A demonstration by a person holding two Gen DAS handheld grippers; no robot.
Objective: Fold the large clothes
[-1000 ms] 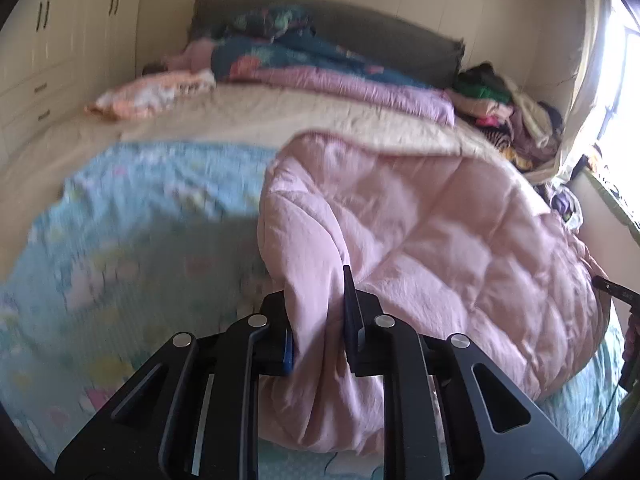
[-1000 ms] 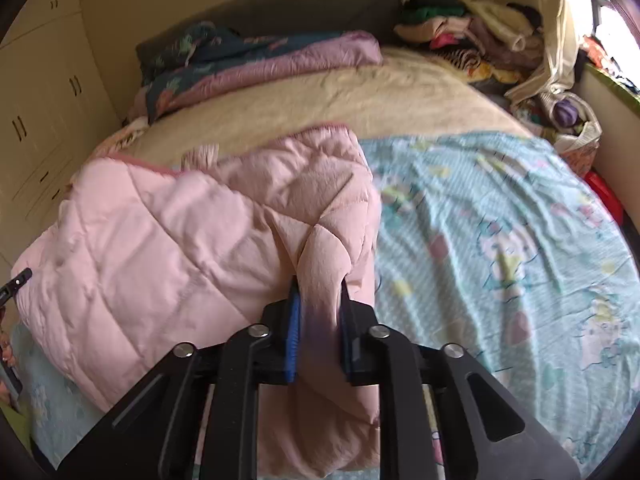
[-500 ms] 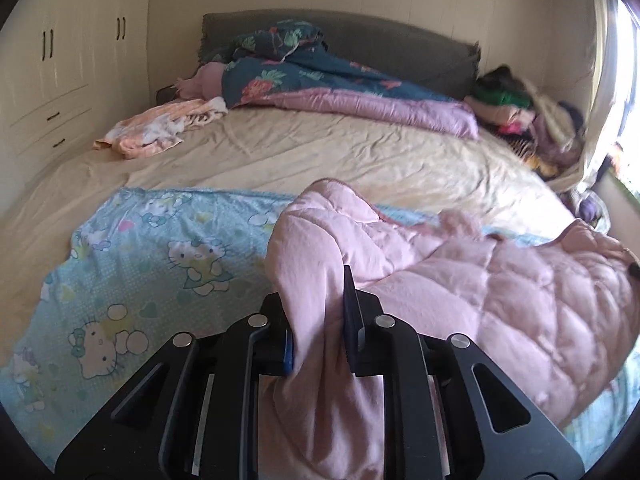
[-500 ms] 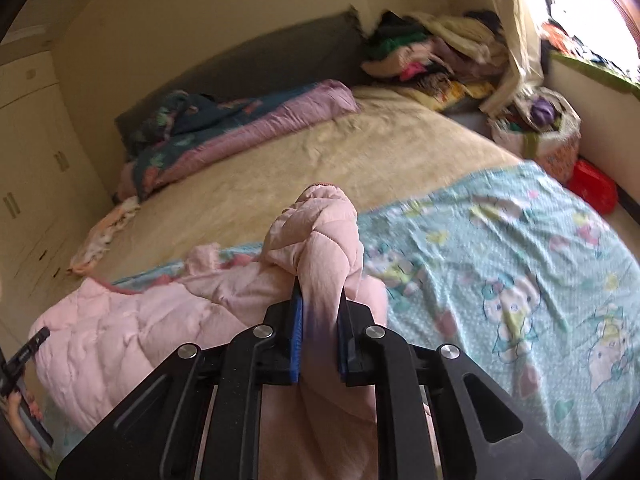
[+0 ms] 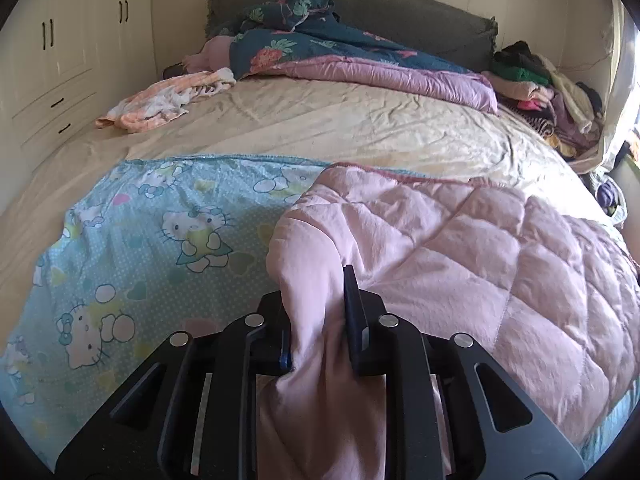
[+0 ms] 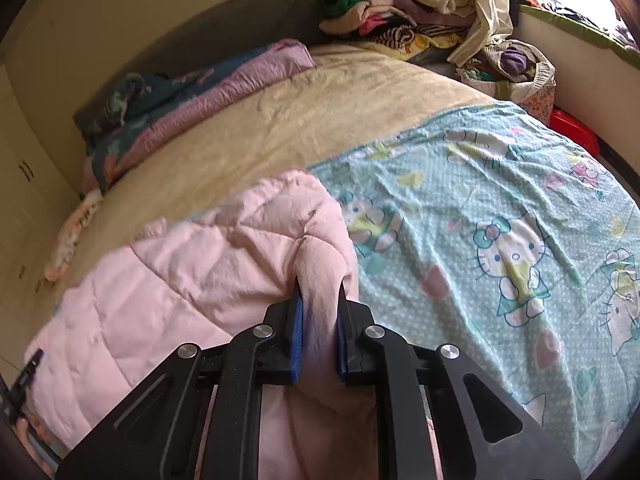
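Observation:
A pink quilted garment [image 5: 472, 256] lies spread on the blue Hello Kitty sheet [image 5: 132, 248] at the near end of the bed. My left gripper [image 5: 316, 312] is shut on the garment's left edge. In the right wrist view the same pink quilted garment [image 6: 188, 280] lies to the left, and my right gripper [image 6: 320, 312] is shut on a bunched fold at its right edge. The Hello Kitty sheet [image 6: 500, 240] stretches to the right. The cloth below each gripper hangs toward the camera.
A beige bedsheet [image 5: 340, 120] covers the far half of the bed. A purple and dark floral duvet [image 5: 360, 60] lies at the headboard, a peach cloth [image 5: 168, 98] at far left. A clothes pile [image 6: 392, 12] and a bag [image 6: 516, 68] sit at the right. White wardrobe drawers [image 5: 52, 92] line the left wall.
Both grippers lifted the pink garment, then brought it back down; it now lies flatter and wider on the Hello Kitty sheet. Both grips have held throughout.

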